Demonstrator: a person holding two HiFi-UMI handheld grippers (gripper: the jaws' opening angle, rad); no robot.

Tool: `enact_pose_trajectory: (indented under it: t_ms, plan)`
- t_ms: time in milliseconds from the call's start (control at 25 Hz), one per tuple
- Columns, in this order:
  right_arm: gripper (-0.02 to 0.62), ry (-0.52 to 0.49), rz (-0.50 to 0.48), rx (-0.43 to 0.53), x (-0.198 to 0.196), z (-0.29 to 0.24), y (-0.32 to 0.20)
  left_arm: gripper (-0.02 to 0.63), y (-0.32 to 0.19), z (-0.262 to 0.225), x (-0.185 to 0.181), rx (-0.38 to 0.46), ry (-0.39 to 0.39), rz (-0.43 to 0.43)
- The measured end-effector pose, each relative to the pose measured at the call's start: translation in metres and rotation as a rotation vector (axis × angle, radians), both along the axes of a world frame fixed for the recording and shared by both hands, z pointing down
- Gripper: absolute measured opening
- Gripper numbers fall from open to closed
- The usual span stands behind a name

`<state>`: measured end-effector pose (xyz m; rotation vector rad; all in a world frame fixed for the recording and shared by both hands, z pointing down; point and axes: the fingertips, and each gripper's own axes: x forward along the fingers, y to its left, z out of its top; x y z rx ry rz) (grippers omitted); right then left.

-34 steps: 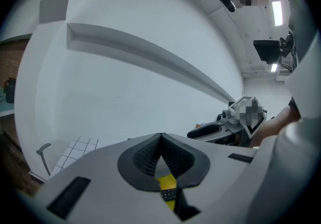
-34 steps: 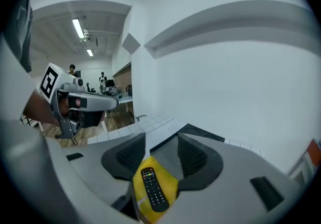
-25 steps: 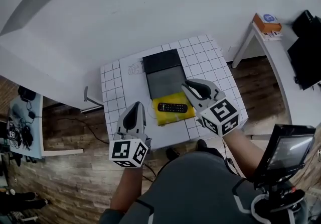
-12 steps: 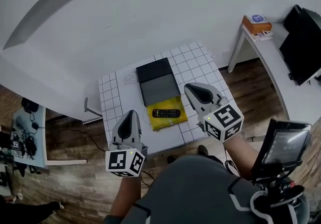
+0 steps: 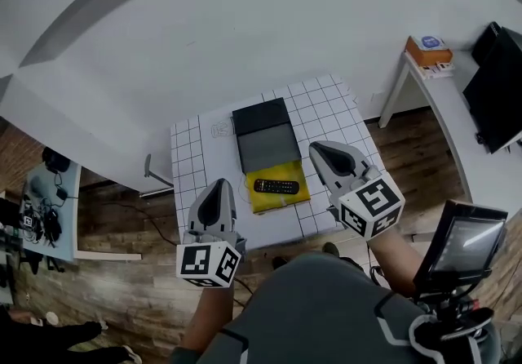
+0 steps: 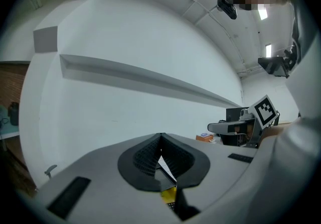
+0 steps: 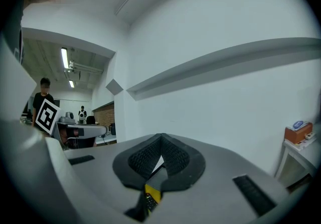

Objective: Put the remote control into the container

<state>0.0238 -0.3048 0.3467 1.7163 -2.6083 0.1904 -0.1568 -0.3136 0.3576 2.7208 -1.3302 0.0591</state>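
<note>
Black remote control [image 5: 276, 186] – on yellow mat [image 5: 278, 202], beside container [image 5: 266, 144] | L gripper [image 5: 214, 193] jaws pressed together, empty | R gripper [image 5: 326, 152] – same

Black remote control [image 5: 276, 186] lies on yellow pad [image 5: 278, 201].

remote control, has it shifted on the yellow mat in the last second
No. The remote control lies crosswise on the yellow mat, just in front of the open dark container, as before. Only the head view's framing has changed.
</note>
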Motion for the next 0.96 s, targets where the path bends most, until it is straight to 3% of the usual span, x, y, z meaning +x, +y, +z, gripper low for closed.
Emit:
enact_pose_trajectory:
  t_ms: [960]
  plan:
    - [0.014, 0.009, -0.008, -0.006, -0.006, -0.003, -0.002, 0.009, 0.004, -0.003, -0.011, -0.002, 0.026, -0.044]
